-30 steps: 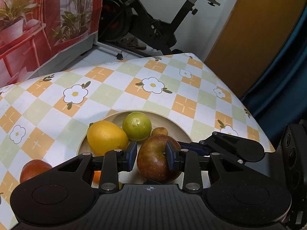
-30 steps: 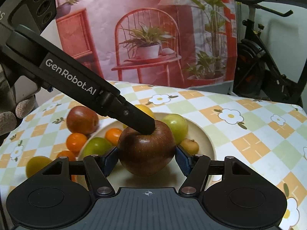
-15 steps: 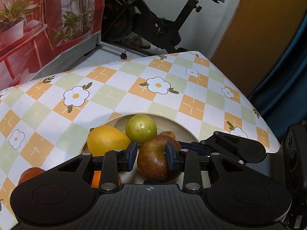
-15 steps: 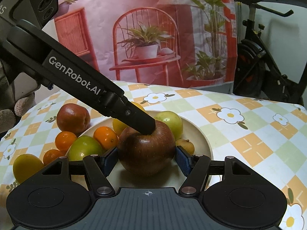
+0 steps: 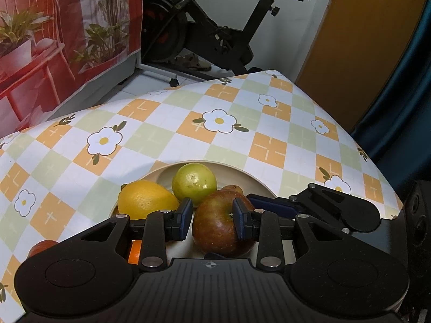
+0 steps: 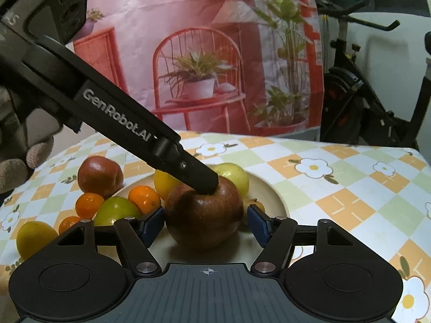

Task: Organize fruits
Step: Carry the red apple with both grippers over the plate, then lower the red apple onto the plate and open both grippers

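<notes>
A dark red apple (image 6: pixel 203 215) sits in a beige plate (image 6: pixel 272 196). My right gripper (image 6: pixel 206 226) stands open, one blue pad on each side of the apple with small gaps. My left gripper (image 5: pixel 212 219) hangs over the same apple (image 5: pixel 218 228); one finger (image 6: pixel 188 169) rests on its top by the stem, and the jaws are apart and grip nothing. The plate (image 5: pixel 242 173) also holds a lemon (image 5: pixel 145 200), a green fruit (image 5: pixel 194 183), a small brown fruit (image 5: pixel 231 188), an orange (image 6: pixel 144 199) and a green apple (image 6: pixel 115 212).
On the flowered tablecloth left of the plate lie a second red apple (image 6: pixel 99 176), two small oranges (image 6: pixel 89 204) and a yellow fruit (image 6: pixel 33 238). An exercise bike (image 5: pixel 204 27) and a red printed backdrop (image 6: pixel 204 53) stand beyond the table's far edge.
My right gripper's jaws have spread a little, leaving gaps beside the apple. The left wrist view has tilted upward slightly. The apple has stayed on the plate.
</notes>
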{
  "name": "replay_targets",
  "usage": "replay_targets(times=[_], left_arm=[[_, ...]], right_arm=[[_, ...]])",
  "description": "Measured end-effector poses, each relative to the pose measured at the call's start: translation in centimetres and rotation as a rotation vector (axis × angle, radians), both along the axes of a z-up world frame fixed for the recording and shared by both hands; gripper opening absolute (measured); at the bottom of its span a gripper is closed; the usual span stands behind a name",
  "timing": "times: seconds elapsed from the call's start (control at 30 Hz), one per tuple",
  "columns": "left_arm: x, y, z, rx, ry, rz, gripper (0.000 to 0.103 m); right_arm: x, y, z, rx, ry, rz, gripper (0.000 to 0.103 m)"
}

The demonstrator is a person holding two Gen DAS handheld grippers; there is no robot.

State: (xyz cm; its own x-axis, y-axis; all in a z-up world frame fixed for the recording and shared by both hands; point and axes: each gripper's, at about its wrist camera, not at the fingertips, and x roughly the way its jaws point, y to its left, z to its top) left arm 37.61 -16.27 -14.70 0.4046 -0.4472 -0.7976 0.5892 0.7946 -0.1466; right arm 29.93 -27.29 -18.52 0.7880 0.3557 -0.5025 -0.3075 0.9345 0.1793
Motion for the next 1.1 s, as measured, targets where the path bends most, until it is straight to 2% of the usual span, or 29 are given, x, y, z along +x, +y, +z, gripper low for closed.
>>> replay_targets(times=[0.17,0.5,0.6,0.73,0.83,0.93,1.1], left_arm=[[-0.2,0.1,-0.1,-0.001,-0.007,0.007,0.037],[-0.4,0.5,-0.1,-0.017,-0.017,0.034,0.038],[-0.8,0.3,0.5,0.007,-0.054,0.033,0.037],[-1.5,1.0,2.6,-0.04,-0.124,0.03,0.038],[-2.2,2.5,4.1,-0.081,-0.154,0.083,0.038],[-3.4,4.7,4.8,-0.109,-0.182,0.152,0.043],[-5.4,9.2,4.6,-0.093,-0.201,0.285,0.045]], right_arm=[[0.0,-0.4,0.0,0.013,0.003,-0.017,0.071],[-0.8,-1.2,0.1,0.046,-0.033,-0.032,0.076],[-1.0,-1.3,0.2,0.053,-0.041,-0.027,0.076],[-1.8,-1.6,0.4,0.078,-0.081,-0.016,0.077],[-2.1,-1.8,0.5,0.09,-0.091,-0.024,0.077],[-2.1,-1.9,0.5,0.098,-0.09,-0.028,0.077],[-2.3,-1.9,0.6,0.093,-0.076,-0.035,0.077]])
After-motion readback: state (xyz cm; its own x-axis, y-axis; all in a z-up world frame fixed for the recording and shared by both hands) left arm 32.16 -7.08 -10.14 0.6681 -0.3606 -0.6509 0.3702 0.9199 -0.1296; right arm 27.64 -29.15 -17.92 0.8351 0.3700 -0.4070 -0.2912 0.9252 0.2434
